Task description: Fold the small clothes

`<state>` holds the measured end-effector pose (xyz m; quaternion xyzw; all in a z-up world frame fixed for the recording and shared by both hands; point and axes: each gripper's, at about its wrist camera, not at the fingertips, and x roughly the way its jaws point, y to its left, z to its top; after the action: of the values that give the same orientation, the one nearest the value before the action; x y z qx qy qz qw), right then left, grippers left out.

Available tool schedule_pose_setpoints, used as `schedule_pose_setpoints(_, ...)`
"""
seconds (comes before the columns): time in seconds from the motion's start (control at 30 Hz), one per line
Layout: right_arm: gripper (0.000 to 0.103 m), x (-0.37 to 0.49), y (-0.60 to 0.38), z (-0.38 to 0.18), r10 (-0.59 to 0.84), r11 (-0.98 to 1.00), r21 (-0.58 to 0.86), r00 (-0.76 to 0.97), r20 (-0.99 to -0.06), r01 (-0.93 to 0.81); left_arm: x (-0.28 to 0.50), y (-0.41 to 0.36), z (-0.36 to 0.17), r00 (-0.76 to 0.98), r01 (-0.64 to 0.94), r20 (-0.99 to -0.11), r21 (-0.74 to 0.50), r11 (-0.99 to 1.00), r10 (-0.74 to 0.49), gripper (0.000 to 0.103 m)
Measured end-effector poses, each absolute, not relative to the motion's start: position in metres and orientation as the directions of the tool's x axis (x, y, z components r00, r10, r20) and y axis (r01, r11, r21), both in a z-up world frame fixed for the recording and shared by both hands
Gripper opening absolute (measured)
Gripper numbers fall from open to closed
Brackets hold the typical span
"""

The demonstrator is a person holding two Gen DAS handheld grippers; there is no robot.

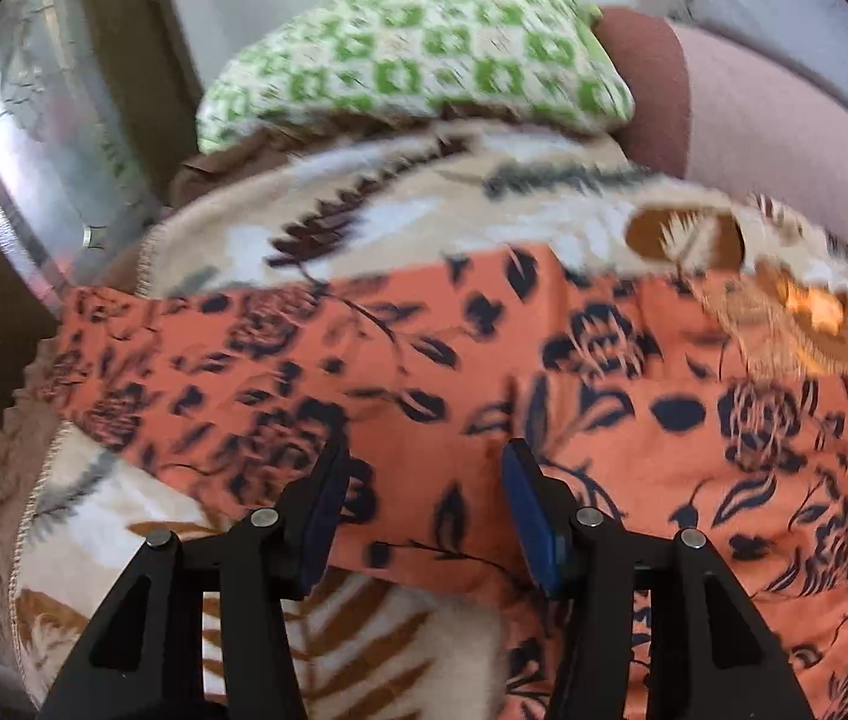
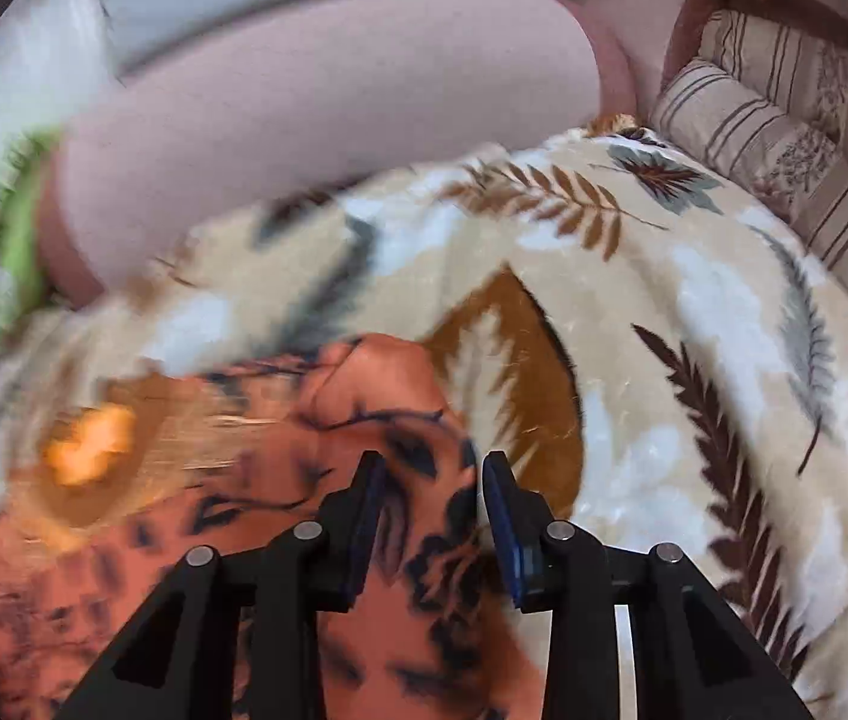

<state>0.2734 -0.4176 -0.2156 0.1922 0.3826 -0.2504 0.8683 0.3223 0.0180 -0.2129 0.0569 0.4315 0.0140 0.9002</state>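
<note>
Grippers: I see left gripper [image 1: 424, 480] and right gripper [image 2: 431, 480] w/ jaws apart over orange floral-print cloth garment [image 1: 424, 360], nothing pinched yet; I'd grab edges evenly.

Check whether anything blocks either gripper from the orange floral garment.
Nothing visible does. The orange floral garment lies on the leaf-print blanket, and cloth already sits between the parted fingers of the left gripper and right gripper.

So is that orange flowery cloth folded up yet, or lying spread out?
Mostly spread: the orange cloth lies wide across the leaf-print blanket. Its end near the right gripper is bunched; whether it is doubled over, cannot tell.
</note>
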Motion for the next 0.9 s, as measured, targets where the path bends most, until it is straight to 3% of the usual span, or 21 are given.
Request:
schedule_pose_setpoints(0.1,0.038,0.257,-0.374,-0.205,-0.138,0.884,0.204,0.649,-0.748,0.422,0.318,0.029,-0.2,0.666,-0.028,-0.74,0.101,0.994,0.094,0.054)
schedule_pose_setpoints(0.23,0.039,0.261,-0.29,-0.217,0.086,0.958,0.229,0.586,-0.806,0.174,0.317,0.036,-0.203,0.632,-0.022,-0.772,0.074,0.997,0.072,0.054)
schedule_pose_setpoints(0.33,0.039,0.266,-0.251,-0.233,0.134,0.969,0.225,0.55,-0.824,0.101,0.313,0.022,-0.212,0.613,0.047,-0.788,0.118,0.992,0.065,0.055)
schedule_pose_setpoints(0.43,0.055,0.266,-0.229,-0.248,0.116,0.981,0.181,0.527,-0.842,0.074,0.315,0.013,-0.229,0.573,0.066,-0.811,0.191,0.979,0.119,0.056)
schedule_pose_setpoints(0.5,0.058,0.262,-0.222,-0.25,0.088,0.991,0.128,0.515,-0.853,0.042,0.322,0.021,-0.239,0.536,0.022,-0.824,0.232,0.973,0.184,0.057)
schedule_pose_setpoints(0.57,0.058,0.255,-0.22,-0.251,0.065,0.997,0.081,0.492,-0.868,0.012,0.326,0.034,-0.238,0.527,-0.012,-0.83,0.209,0.978,0.184,0.064)
schedule_pose_setpoints(0.63,0.058,0.251,-0.222,-0.249,0.056,0.997,0.072,0.461,-0.886,0.018,0.327,0.044,-0.235,0.516,-0.039,-0.839,0.175,0.984,0.17,0.064)
schedule_pose_setpoints(0.73,0.058,0.249,-0.226,-0.227,0.154,0.977,0.21,0.559,-0.814,0.038,0.324,0.055,-0.224,0.528,-0.08,-0.837,0.121,0.989,0.145,0.064)
schedule_pose_setpoints(0.8,0.057,0.262,-0.217,-0.216,0.172,0.97,0.239,0.59,-0.789,0.037,0.32,0.062,-0.216,0.546,-0.097,-0.827,0.097,0.99,0.135,0.064)
schedule_pose_setpoints(0.87,0.036,0.279,-0.199,-0.216,0.166,0.975,0.221,0.594,-0.787,0.021,0.318,0.072,-0.21,0.557,-0.125,-0.818,0.085,0.989,0.141,0.064)
schedule_pose_setpoints(0.9,0.034,0.287,-0.191,-0.219,0.165,0.977,0.212,0.585,-0.794,0.012,0.319,0.077,-0.208,0.558,-0.138,-0.817,0.082,0.987,0.146,0.064)
